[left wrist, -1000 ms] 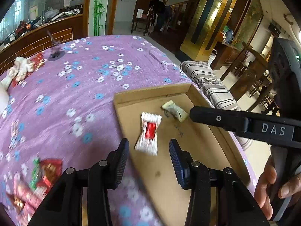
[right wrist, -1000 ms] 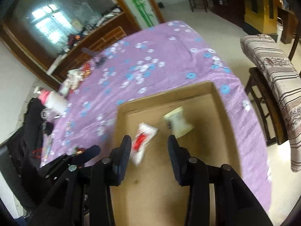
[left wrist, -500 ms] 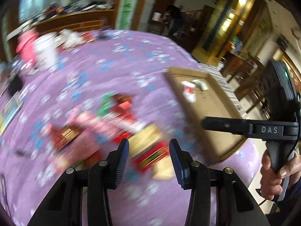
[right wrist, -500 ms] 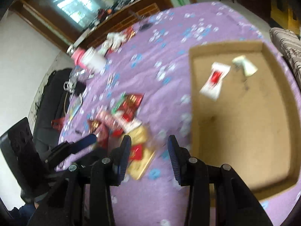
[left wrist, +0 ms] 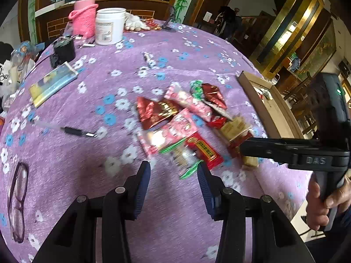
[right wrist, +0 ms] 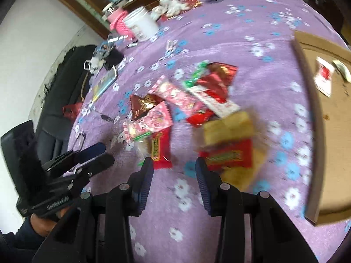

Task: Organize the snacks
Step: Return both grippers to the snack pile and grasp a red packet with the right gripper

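A heap of snack packets (left wrist: 186, 120) lies on the purple flowered tablecloth; it also shows in the right wrist view (right wrist: 186, 109). A red bar (left wrist: 203, 150) and a gold and red packet (right wrist: 230, 144) lie nearest. My left gripper (left wrist: 173, 175) is open and empty, just short of the heap. My right gripper (right wrist: 173, 171) is open and empty, between the red bar (right wrist: 161, 149) and the gold packet. The cardboard tray (right wrist: 307, 109) at the right holds a white and red packet (right wrist: 323, 76) and a pale one (right wrist: 342, 70).
A white tub (left wrist: 109, 25), a pink knitted holder (left wrist: 84, 19), a black box (left wrist: 63, 50), a yellow and blue packet (left wrist: 53, 83), a pen (left wrist: 76, 131) and glasses (left wrist: 17, 201) lie on the cloth. The table edge drops off at the right.
Both grippers have pulled back from over the tray to the snack heap on the cloth. Both stay open and empty. The white and red packet stays in the tray.
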Available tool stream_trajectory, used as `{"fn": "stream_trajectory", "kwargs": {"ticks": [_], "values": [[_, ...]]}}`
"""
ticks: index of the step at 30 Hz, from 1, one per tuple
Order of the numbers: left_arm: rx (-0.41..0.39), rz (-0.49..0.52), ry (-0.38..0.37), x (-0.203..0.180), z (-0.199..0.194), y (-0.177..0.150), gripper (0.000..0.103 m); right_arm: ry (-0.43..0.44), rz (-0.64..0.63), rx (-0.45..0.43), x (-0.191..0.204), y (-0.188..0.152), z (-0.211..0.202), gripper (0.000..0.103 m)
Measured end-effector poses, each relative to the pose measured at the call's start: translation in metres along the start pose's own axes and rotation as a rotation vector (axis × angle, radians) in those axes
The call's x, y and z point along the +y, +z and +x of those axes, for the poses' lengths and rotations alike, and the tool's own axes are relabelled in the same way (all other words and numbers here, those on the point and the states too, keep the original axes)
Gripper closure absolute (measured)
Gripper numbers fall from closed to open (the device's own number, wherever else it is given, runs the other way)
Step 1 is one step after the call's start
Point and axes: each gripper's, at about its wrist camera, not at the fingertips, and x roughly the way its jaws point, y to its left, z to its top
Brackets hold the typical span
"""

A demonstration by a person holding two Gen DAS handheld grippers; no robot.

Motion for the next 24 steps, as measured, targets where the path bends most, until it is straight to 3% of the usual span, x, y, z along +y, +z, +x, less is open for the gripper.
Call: {"fn": "stream_trajectory", "kwargs": {"ticks": [7, 9, 11, 14, 20, 24], "values": [[0.010, -0.003, -0.013, 0.021, -0.011, -0.010, 0.056, -0.094, -0.088, 0.042, 0.030, 0.012, 0.039, 0.065], [0.017, -0.011, -0.023, 0.026, -0.011, -0.013, 0.056, -0.141, -0.100, 0.068, 0.032, 0.011, 0.051, 0.070], [0.025, -0.012, -0.032, 0.029, -0.011, -0.016, 0.056, -0.133, -0.103, 0.089, 0.034, 0.009, 0.060, 0.079], [0.035, -0.013, -0.046, 0.031, -0.010, -0.018, 0.056, -0.146, -0.104, 0.059, 0.038, 0.004, 0.058, 0.081], [0.057, -0.021, -0.088, 0.028, -0.004, -0.016, 0.056, -0.039, -0.105, 0.098, 0.053, -0.012, 0.060, 0.081], [0.090, -0.046, -0.110, 0.022, 0.009, -0.015, 0.056, -0.059, -0.093, 0.070, 0.047, -0.020, 0.045, 0.081]]}}
